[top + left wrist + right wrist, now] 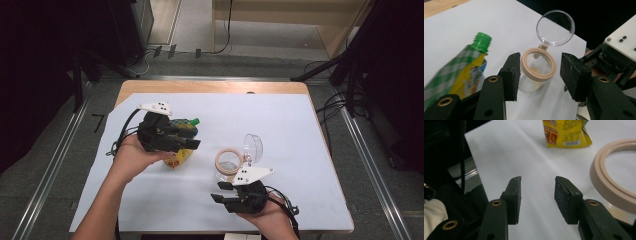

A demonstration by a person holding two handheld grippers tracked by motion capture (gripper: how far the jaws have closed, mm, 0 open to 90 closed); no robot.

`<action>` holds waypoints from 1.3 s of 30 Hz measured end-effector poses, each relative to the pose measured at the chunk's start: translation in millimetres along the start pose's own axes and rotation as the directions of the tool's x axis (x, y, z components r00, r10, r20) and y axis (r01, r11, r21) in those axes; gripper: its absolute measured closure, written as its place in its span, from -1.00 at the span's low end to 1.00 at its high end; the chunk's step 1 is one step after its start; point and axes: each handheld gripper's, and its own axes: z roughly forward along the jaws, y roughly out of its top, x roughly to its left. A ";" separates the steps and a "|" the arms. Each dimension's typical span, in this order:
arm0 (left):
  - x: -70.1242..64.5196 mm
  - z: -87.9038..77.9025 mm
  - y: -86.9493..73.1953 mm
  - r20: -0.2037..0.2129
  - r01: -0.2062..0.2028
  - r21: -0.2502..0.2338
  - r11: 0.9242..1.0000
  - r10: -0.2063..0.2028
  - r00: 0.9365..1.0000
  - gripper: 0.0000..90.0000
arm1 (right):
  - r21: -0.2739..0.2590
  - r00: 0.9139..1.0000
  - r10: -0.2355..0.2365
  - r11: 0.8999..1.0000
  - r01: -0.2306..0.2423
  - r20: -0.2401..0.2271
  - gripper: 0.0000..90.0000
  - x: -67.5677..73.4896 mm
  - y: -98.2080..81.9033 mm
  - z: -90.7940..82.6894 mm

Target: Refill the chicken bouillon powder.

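Observation:
A clear jar (227,164) with a beige rim stands on the white sheet, its round clear lid (253,146) hinged open behind it. A green-and-yellow pouch (180,156) with a green spout lies to its left. My left gripper (192,136) hovers over the pouch, open, its jaws pointing right toward the jar. In the left gripper view the jar (537,72) and lid (555,27) show beyond the empty gap of the left gripper (540,58), with the pouch (466,72) left of the jaws. My right gripper (220,192) sits just in front of the jar, open and empty (537,180), with the jar rim (609,177) at its right.
The white sheet (300,120) covers most of a wooden table (210,86). The table's front edge runs right under my right hand. Dark stands and cables stand on the floor at both sides. The sheet's right half and far part lie bare.

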 end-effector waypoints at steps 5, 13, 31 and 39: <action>6.2 -12.2 -2.4 -0.039 0.007 -0.003 1.000 -0.007 0.999 0.12 | -0.020 1.000 -0.008 1.000 0.008 -0.019 0.26 0.2 1.3 4.7; 16.5 -33.1 -9.8 -0.095 0.029 -0.033 0.999 -0.032 0.995 0.06 | -0.023 0.998 -0.039 0.999 0.038 -0.043 0.23 3.8 0.9 11.3; 34.8 -76.9 -32.0 -0.196 0.061 -0.065 0.996 -0.073 0.978 -0.04 | 0.019 0.999 -0.041 0.999 0.042 -0.027 0.17 3.1 -3.5 16.7; 47.7 -80.6 -48.3 -0.218 0.091 -0.074 0.993 -0.105 0.970 -0.10 | 0.005 0.999 -0.034 0.999 0.034 -0.035 0.17 4.6 3.6 21.2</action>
